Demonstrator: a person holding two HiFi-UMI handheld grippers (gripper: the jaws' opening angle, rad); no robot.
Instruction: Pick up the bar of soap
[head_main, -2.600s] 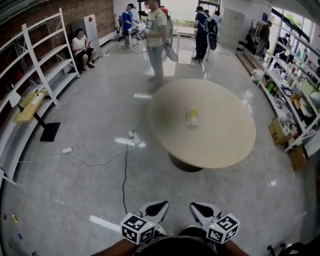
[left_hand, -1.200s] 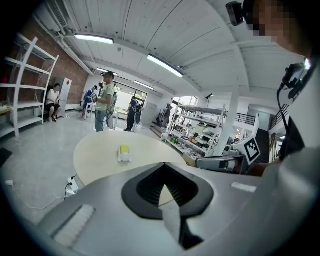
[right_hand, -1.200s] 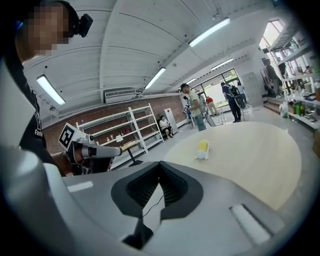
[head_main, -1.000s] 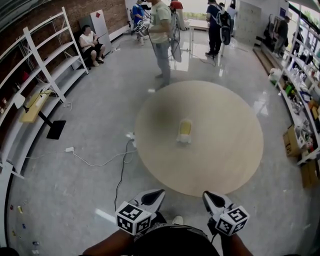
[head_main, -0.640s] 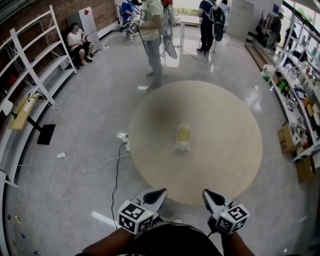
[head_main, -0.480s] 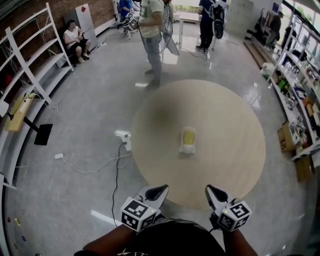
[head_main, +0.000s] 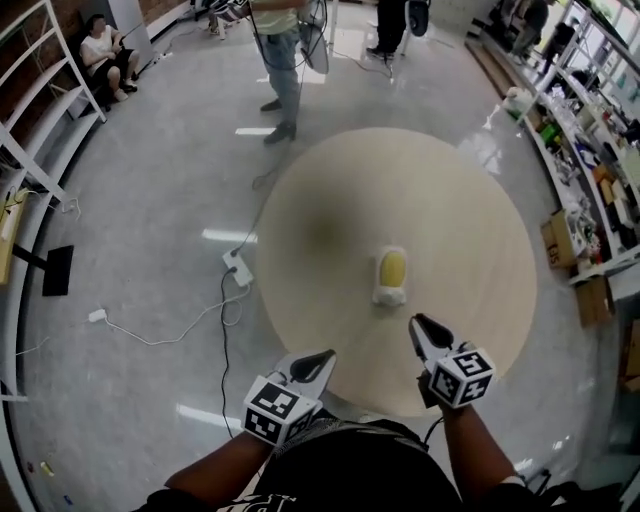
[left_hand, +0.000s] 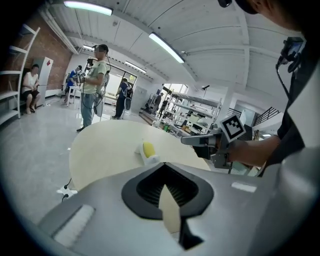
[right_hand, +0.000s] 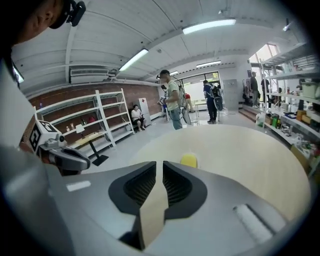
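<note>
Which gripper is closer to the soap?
Right. The right gripper, empty jaws just opening slightly, is just short of the soap; the left gripper is farther back, by the table edge.

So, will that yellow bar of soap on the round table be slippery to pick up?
Probably: the bar of soap looks smooth and rounded, so it may slip. It looks solid, likely stiff. Its white holder seems light and might lift along.

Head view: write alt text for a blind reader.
A yellow bar of soap sits on a white dish on a round beige table. Below it, the left tongs and right tongs point toward it, empty; the right pair's jaws have just been opening.
</note>
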